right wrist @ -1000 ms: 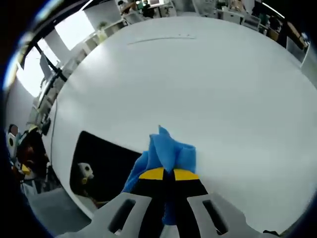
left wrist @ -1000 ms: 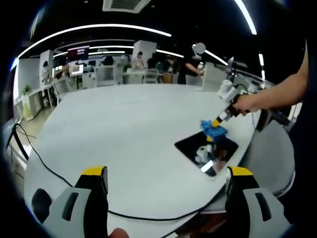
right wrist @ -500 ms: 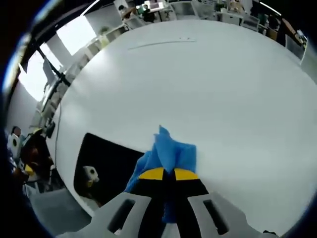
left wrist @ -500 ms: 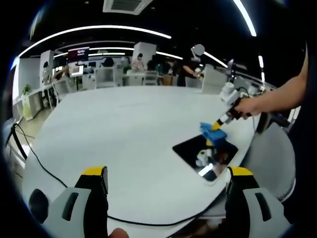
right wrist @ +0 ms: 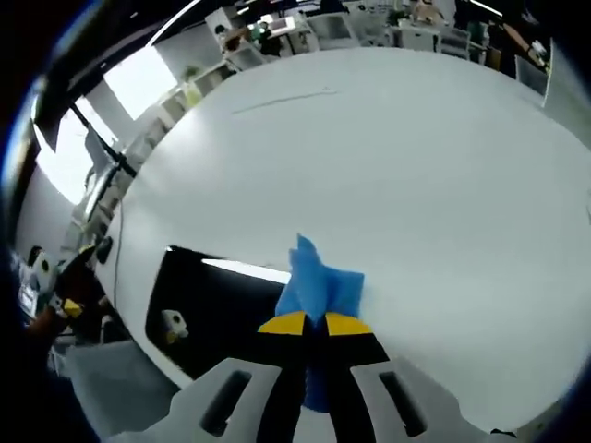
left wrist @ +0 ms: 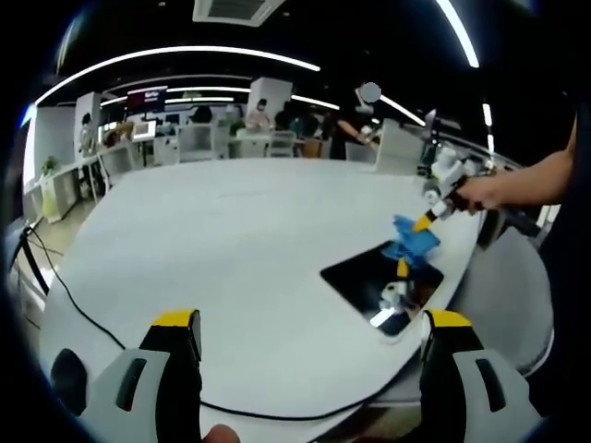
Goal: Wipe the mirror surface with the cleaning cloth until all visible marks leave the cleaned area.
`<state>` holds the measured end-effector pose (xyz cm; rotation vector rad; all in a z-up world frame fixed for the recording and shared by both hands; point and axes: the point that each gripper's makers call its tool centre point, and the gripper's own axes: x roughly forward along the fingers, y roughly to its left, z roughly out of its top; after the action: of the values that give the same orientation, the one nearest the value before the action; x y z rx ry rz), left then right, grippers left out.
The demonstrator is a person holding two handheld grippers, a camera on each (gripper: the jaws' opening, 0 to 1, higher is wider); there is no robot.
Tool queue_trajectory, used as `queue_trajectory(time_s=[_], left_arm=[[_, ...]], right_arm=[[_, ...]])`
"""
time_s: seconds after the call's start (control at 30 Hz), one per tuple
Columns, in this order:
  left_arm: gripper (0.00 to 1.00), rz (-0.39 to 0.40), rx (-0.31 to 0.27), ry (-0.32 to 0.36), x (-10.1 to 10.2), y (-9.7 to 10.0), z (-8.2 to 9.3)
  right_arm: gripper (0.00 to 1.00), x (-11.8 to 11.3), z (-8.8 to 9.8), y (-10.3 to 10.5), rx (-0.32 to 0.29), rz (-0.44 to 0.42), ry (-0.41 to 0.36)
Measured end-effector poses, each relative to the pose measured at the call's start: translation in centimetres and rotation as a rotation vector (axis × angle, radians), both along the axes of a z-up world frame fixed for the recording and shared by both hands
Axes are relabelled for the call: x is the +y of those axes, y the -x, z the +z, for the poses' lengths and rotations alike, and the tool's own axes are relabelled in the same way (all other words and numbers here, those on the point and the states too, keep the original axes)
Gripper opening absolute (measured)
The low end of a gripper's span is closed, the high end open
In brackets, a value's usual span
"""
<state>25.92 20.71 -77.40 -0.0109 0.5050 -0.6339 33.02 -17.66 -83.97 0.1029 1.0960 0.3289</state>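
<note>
The mirror lies at the table's near-right edge; the right gripper, pinching the blue cleaning cloth, has lifted clear, pausing wiping. The left gripper hangs spread.

white table bearing mirror, black cable.
</note>
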Motion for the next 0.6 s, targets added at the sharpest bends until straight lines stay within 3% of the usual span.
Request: queue_trajectory(time_s=[0.37, 0.6], left_arm=[[1.00, 0.017, -0.002, 0.015, 0.2, 0.2, -0.3], [1.00, 0.020, 0.005, 0.013, 0.4, 0.3, -0.4]], right_arm=[[0.01, -3.8, 0.6, 0.8, 0.010, 0.003, 0.041], [0.01, -4.2, -0.1, 0.7, 0.019, 0.012, 0.053]])
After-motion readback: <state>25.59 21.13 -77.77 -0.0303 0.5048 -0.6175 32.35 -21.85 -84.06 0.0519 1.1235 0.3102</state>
